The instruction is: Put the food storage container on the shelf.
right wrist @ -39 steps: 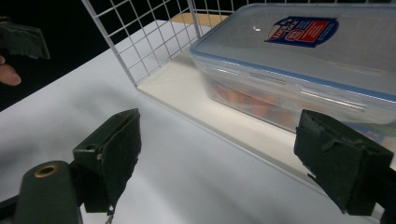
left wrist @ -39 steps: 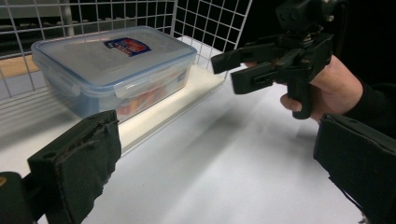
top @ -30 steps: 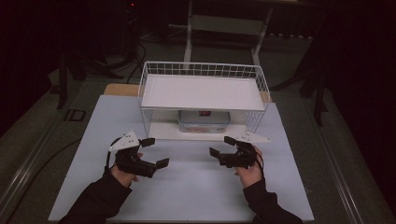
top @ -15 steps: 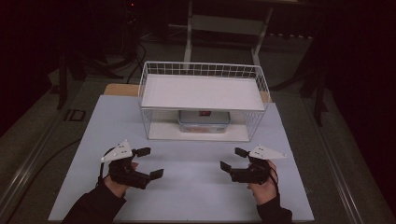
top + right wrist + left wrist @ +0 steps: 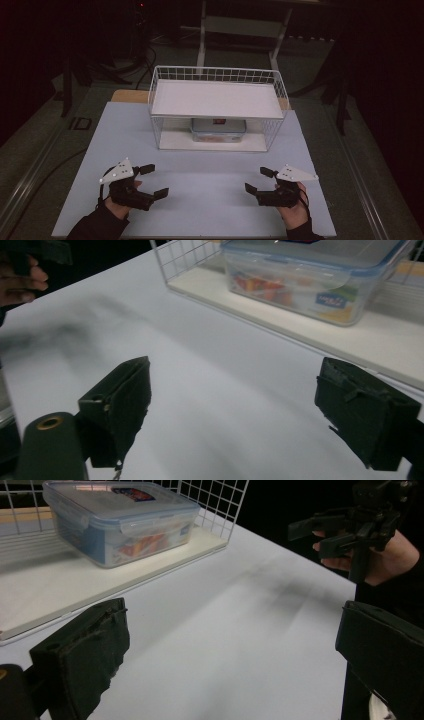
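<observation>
In the high view both grippers sit low in the frame over the pale table [image 5: 210, 200], well short of the white wire rack [image 5: 216, 107] in the middle of the picture. The left gripper [image 5: 152, 181] is at lower left, the right gripper [image 5: 259, 181] at lower right, each pointing inward and up toward the rack. Both are released: the jaws stand wide apart with nothing between them, which the left gripper view and the right gripper view confirm, since bare table shows in the gap of each.

The thing nearest to hand is a clear plastic food container [image 5: 218, 129] with a blue clip-on lid. It rests on the rack's lower board, under the white upper shelf [image 5: 216, 98], centred in the frame. In the left gripper view the container [image 5: 120, 520] lies at upper left, with something colourful inside, too blurred to name; in the right gripper view it [image 5: 312, 277] is at upper right. Its lid appears to be on and clipped.

As a judgement, the work is at its very start or at rest: no contact is made, nothing is lifted, and the container sits untouched. Reaching in under the upper shelf, grasping the container and drawing it out all seem left to do.
</observation>
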Motion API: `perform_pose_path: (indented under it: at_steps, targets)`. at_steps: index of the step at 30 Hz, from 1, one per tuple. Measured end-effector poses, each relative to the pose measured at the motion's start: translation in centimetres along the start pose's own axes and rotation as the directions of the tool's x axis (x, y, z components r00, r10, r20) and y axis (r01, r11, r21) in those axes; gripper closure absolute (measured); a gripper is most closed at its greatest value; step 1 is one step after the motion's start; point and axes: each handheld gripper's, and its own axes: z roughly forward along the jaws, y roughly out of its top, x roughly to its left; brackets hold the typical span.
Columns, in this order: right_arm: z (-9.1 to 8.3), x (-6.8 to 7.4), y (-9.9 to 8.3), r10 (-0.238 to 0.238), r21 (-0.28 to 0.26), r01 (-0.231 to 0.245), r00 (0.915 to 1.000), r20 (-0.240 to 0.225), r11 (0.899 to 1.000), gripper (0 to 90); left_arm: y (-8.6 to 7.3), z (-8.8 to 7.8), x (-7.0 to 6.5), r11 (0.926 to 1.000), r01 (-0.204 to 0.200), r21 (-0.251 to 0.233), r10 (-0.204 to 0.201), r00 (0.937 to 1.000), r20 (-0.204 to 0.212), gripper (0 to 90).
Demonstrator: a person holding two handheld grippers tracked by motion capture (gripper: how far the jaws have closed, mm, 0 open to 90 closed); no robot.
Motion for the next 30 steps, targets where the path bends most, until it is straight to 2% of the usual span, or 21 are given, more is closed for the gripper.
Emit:
perform_pose_path:
  at_steps: [4,9,15,20,24,26,28,30]
  targets:
    - [-0.5,0.0,-0.3,-0.017,-0.007,0.017,0.9996,-0.021,1.000,14.3,-0.2,-0.5,-0.1,0.9999,-0.002,-0.017,0.002,1.0000,-0.003,1.0]
    - [-1.4,-0.3,-0.7,-0.015,-0.008,0.015,0.9995,-0.029,1.000,14.3,-0.8,-0.7,0.1,0.9999,0.012,0.007,-0.012,0.9998,-0.012,1.0]
    - [-2.5,-1.0,-1.4,-0.008,0.000,0.008,0.9999,-0.008,1.000,14.4,-1.5,-0.9,0.3,0.9995,0.025,0.018,-0.024,0.9994,-0.025,1.0]
    - [-3.4,-1.6,-2.1,-0.007,-0.003,0.007,1.0000,0.001,1.000,14.5,-2.1,-0.9,0.4,0.9993,0.035,0.012,-0.035,0.9992,-0.019,1.0]
    - [-3.7,-1.9,-2.4,-0.001,-0.005,0.001,0.9998,-0.022,1.000,15.8,-2.3,-0.7,0.4,0.9994,0.019,0.029,-0.018,0.9996,-0.019,1.0]
    - [-3.7,-2.1,-2.7,0.003,-0.006,-0.003,0.9998,-0.022,1.000,17.3,-2.3,-0.7,0.3,0.9996,0.015,0.022,-0.014,0.9997,-0.020,1.0]
    - [-3.5,-2.4,-2.9,0.026,0.000,-0.026,0.9991,-0.035,1.000,17.6,-2.2,-0.8,0.2,0.9998,0.011,0.014,-0.010,0.9997,-0.022,1.0]
    - [-3.1,-2.6,-3.1,0.028,0.021,-0.027,0.9988,-0.040,0.999,17.7,-2.3,-0.8,0.3,0.9998,0.015,0.010,-0.015,0.9998,-0.016,1.0]
